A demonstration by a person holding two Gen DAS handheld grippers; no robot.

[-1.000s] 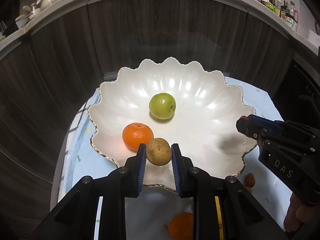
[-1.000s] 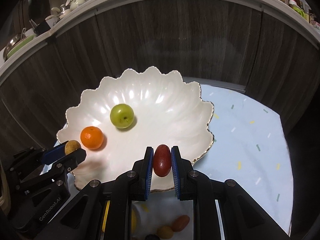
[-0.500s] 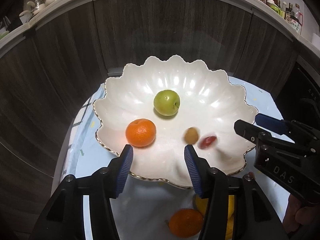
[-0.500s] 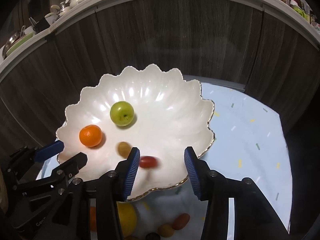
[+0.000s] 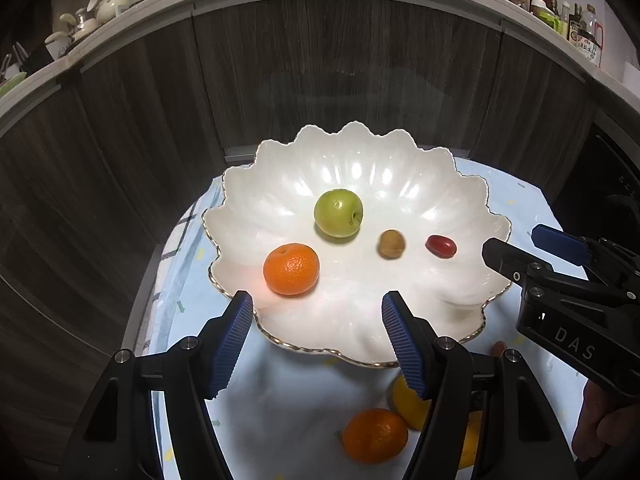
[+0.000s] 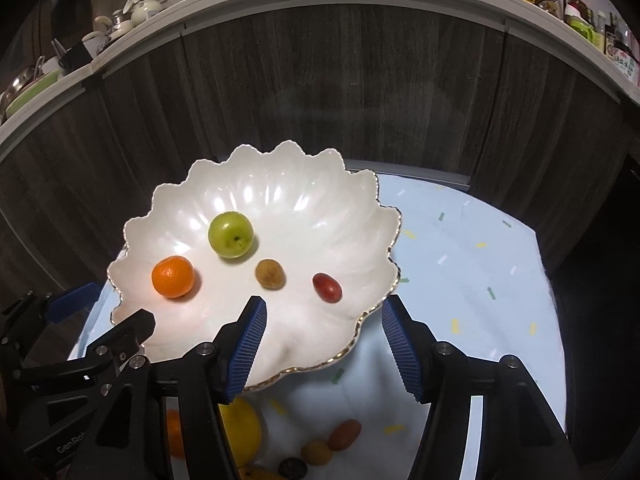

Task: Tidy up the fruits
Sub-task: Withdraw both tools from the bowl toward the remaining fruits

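Both the left claw (image 5: 318,332) and right claw (image 6: 324,338) were opening, empty, over the dish (image 6: 192,184); remaining fruit, seemingly below, warranted gentle grips.

A green apple (image 5: 338,218), a mandarin (image 5: 291,268), a small brown fruit (image 5: 391,243) and a red jujube (image 5: 440,246) lay apart in the scalloped white dish (image 5: 280,168).

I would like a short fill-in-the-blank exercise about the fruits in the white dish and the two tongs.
1. The scalloped white dish holds ____ fruits.
2. The largest of them, the apple, is ____ in colour.
3. The small red fruit lies nearest the ____ tongs.
4. Between the blue pads of the left tongs there is ____.

Missing words: four; green; right; nothing
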